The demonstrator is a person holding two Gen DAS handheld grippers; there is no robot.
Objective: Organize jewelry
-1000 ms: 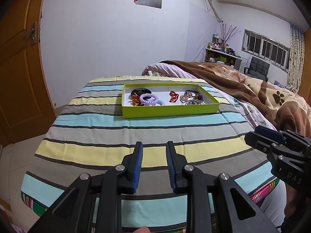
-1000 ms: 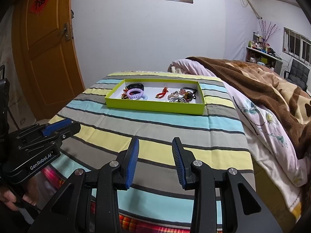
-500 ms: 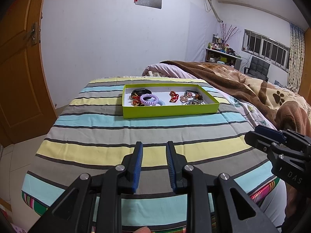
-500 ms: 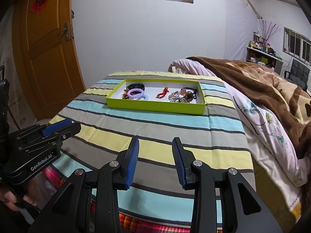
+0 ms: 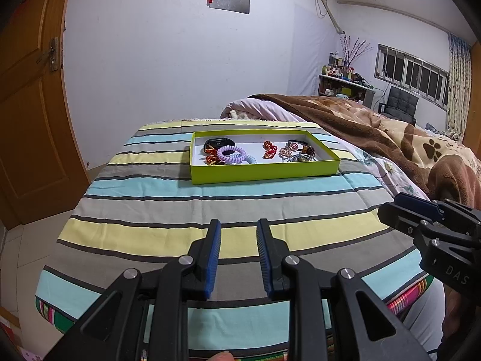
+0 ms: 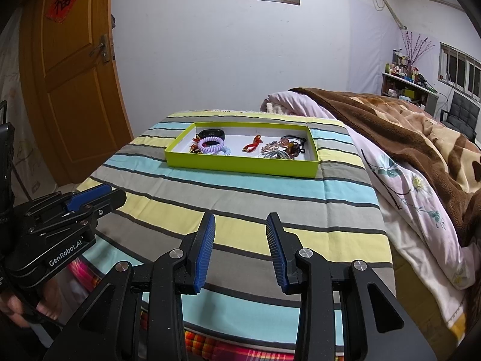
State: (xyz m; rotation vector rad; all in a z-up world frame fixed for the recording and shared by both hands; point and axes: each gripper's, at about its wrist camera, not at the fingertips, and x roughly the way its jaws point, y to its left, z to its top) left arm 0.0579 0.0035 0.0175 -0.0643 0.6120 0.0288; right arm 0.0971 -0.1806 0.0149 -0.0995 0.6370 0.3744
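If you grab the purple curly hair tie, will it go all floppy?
Probably springy, not floppy: the purple spiral hair tie keeps a round coil shape. It looks light, and it lies on other pieces in the green tray, so it may snag them.

The supporting surface is a table covered by a striped cloth [image 5: 210, 198] (bands of grey, pale blue and yellow, edged with dark lines), filling the centre and lower part of the frame. A lime-green tray [image 5: 264, 173] lies directly on the cloth, above centre in the frame. A bed with a brown blanket [image 5: 375, 126] adjoins at right.
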